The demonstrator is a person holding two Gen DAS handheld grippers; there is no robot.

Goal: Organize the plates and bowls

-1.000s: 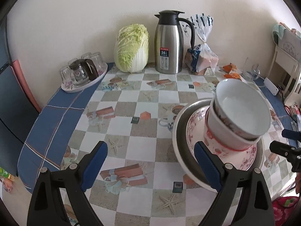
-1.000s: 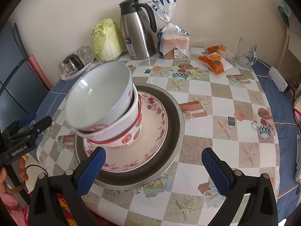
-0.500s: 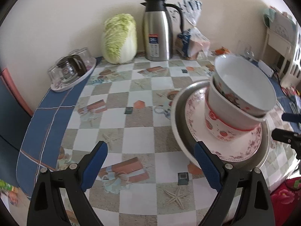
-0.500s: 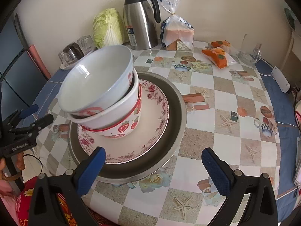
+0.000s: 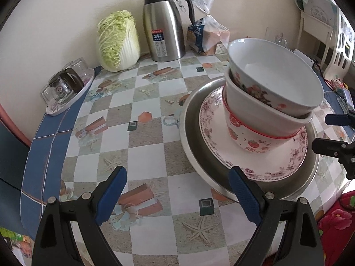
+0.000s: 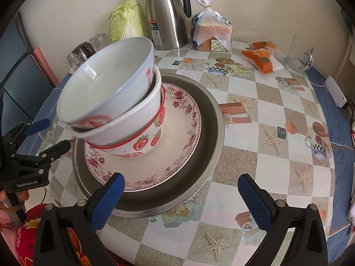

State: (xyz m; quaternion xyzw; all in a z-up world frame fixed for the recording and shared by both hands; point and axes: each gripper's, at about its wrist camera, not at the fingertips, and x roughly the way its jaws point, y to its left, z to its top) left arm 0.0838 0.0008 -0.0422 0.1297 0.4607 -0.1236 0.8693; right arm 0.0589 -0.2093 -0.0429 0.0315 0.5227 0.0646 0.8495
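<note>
Right wrist: bowls (image 6: 106, 102) left of open right gripper (image 6: 180, 190).

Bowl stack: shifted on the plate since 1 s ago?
No. The bowl stack sits at the same left-hand spot on the floral plate; only the cameras moved closer.

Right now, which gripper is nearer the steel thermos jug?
Left, by a small margin. The left gripper hovers in front of the thermos jug; the right gripper sits behind the bowl stack.
</note>
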